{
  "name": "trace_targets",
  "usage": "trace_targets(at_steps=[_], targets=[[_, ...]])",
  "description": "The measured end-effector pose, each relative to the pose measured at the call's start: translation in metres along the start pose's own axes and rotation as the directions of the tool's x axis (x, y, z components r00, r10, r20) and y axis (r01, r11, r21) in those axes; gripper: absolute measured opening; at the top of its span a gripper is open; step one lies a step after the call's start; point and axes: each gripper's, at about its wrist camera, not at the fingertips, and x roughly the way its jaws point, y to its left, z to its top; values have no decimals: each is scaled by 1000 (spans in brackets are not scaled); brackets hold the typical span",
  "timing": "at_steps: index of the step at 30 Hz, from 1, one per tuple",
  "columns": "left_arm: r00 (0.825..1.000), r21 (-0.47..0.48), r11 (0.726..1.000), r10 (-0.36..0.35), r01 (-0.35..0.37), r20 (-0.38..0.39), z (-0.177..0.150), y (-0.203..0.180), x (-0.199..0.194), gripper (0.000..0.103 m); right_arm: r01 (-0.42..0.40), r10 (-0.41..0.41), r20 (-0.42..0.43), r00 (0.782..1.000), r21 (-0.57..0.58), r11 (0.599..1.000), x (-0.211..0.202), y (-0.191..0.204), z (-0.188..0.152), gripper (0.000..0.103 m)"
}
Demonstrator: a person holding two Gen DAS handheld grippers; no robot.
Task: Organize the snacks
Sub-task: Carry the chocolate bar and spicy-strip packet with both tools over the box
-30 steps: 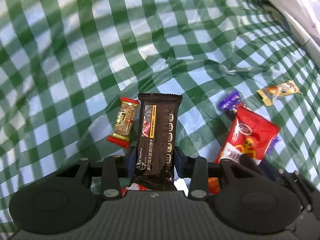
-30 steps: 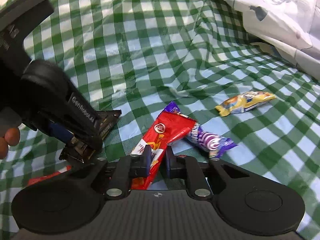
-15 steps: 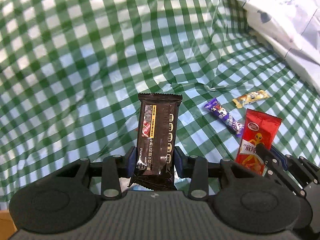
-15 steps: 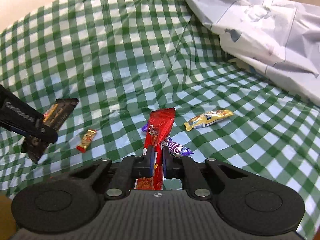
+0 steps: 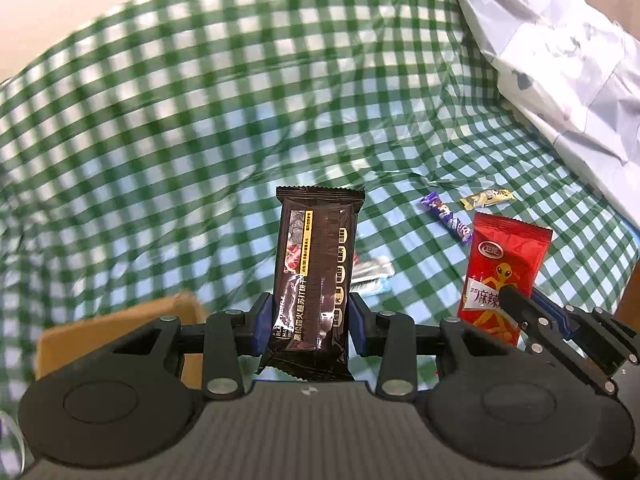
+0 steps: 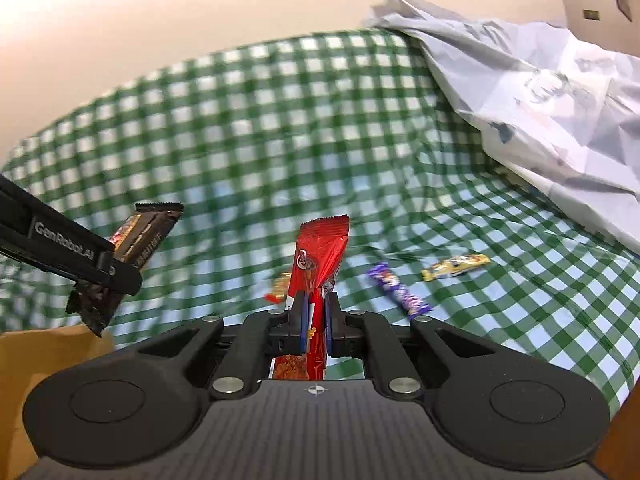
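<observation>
Left tongs (image 5: 309, 320) clamped on black bar (image 5: 316, 264), right tongs (image 6: 314, 322) on red pack (image 6: 318, 256), both raised over checkered tabletop (image 5: 180, 140); brown box (image 5: 120, 328) edge below left.

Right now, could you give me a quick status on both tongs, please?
Left tongs shut on dark biscuit pack. Right tongs shut on red snack packet. Both lifted off the checked cloth; cardboard box lower left.
</observation>
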Motion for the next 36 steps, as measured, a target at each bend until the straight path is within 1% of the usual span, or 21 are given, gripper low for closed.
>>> trace_targets(at_steps=[2, 7, 15, 20, 25, 28, 32, 36], targets=[[1000, -30, 1000, 4, -3, 4, -17, 13, -23, 44, -31, 31, 2, 1000, -18, 999, -21, 14, -1, 8], [999, -84, 995, 47, -46, 11, -64, 43, -74, 44, -107, 107, -14, 994, -59, 992, -69, 49, -12, 8], [992, -184, 975, 124, -124, -7, -137, 96, -130, 44, -206, 199, -61, 978, -134, 969, -126, 98, -42, 8], [989, -249, 957, 149, -147, -11, -179, 126, -160, 44, -255, 243, -86, 966, -191, 948, -155, 124, -58, 8], [985, -302, 938, 173, -171, -19, -213, 150, -179, 44, -295, 276, -107, 955, -244, 924, -177, 146, -71, 8], [982, -331, 926, 185, -184, -29, -227, 163, -185, 44, -313, 292, -117, 949, -265, 912, -185, 158, -76, 8], [979, -346, 916, 203, -202, -33, -240, 172, -190, 44, -334, 308, -133, 942, -288, 898, -191, 171, -82, 8], [978, -360, 910, 204, -203, -35, -248, 179, -192, 44, -347, 315, -149, 937, -311, 885, -192, 180, -85, 8]])
